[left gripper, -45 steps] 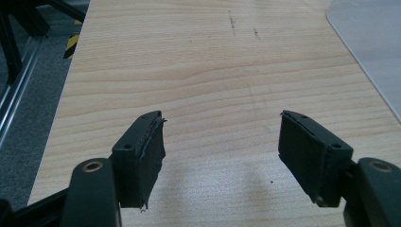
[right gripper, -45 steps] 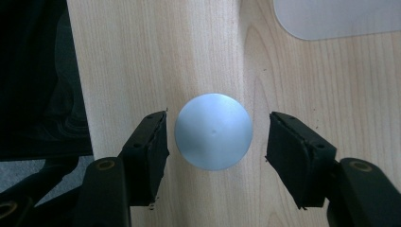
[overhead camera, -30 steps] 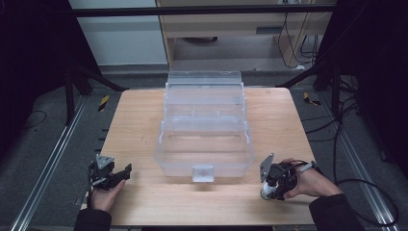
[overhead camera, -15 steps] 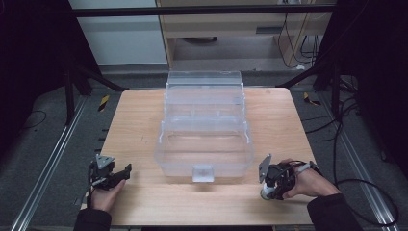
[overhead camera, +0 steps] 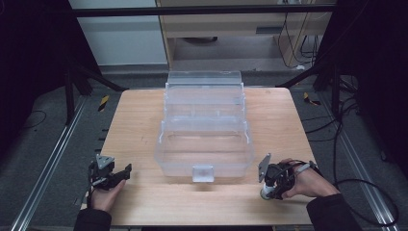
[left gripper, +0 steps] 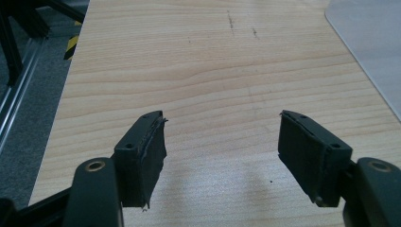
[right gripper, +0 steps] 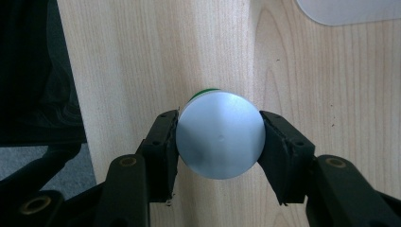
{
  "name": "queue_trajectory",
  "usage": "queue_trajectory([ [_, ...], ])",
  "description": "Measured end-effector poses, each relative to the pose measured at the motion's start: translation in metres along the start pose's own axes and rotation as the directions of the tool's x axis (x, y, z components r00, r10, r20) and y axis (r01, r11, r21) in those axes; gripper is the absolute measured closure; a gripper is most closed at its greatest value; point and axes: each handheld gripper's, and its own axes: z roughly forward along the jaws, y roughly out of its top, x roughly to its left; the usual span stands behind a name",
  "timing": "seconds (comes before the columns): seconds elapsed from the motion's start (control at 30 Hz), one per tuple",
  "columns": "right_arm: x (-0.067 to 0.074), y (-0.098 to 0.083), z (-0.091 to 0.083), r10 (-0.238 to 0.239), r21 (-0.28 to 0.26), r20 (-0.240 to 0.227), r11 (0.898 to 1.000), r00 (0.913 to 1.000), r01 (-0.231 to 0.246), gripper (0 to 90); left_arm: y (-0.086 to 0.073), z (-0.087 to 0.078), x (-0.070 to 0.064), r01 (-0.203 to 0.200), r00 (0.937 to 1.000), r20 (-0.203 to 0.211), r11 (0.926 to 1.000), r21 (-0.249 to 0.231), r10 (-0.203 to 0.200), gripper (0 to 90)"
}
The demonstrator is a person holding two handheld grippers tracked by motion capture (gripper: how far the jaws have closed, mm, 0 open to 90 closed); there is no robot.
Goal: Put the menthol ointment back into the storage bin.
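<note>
The light wooden table (overhead camera: 139, 120) carries everything here. A large clear plastic tiered storage box (overhead camera: 204, 127) stands at the middle of the table, running from near the far edge toward the near edge, with a small clear latch tab (overhead camera: 202, 172) on its near wall. This box lies between the two hands and occupies the central strip of the table; the wood to either side of it is bare.

The right gripper (right gripper: 218, 142) sits by the near right corner of the table, just beside the near right corner of the box and apart from it. Its jaws have just been closing and are now clamped on a small cylindrical container with a flat silver lid and a green rim (right gripper: 219, 134). In the right gripper view the two black pads (right gripper: 163, 146) press on opposite sides of the lid. In the high view the container (overhead camera: 266, 192) stands upright on the wood under the person's right hand (overhead camera: 308, 180).

The left gripper (left gripper: 222, 142) rests by the near left corner of the table, well apart from the box. Its jaws stand apart over bare wood, with nothing between them.
</note>
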Motion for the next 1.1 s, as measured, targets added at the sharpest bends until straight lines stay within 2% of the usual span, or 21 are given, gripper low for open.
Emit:
queue_trajectory([
  [0.43, -0.002, 0.002, -0.015, 0.032, -0.002, 0.003, 0.999, 0.9995, -0.032, 50.5, 0.0, 0.001, -0.001, -0.001, 1.0, 0.0, 1.0, 0.004, 0.001, 32.3],
  [0.8, -0.007, 0.005, -0.044, 0.083, -0.032, 0.024, 0.996, 0.9962, -0.083, 50.5, 0.0, 0.002, -0.001, -0.007, 1.0, 0.004, 0.9999, 0.01, 0.007, 32.3],
  [1.1, -0.01, 0.008, -0.06, 0.11, -0.055, 0.032, 0.993, 0.9934, -0.108, 50.5, 0.0, 0.002, -0.002, -0.01, 0.9999, 0.008, 0.9998, 0.015, 0.01, 32.3],
])
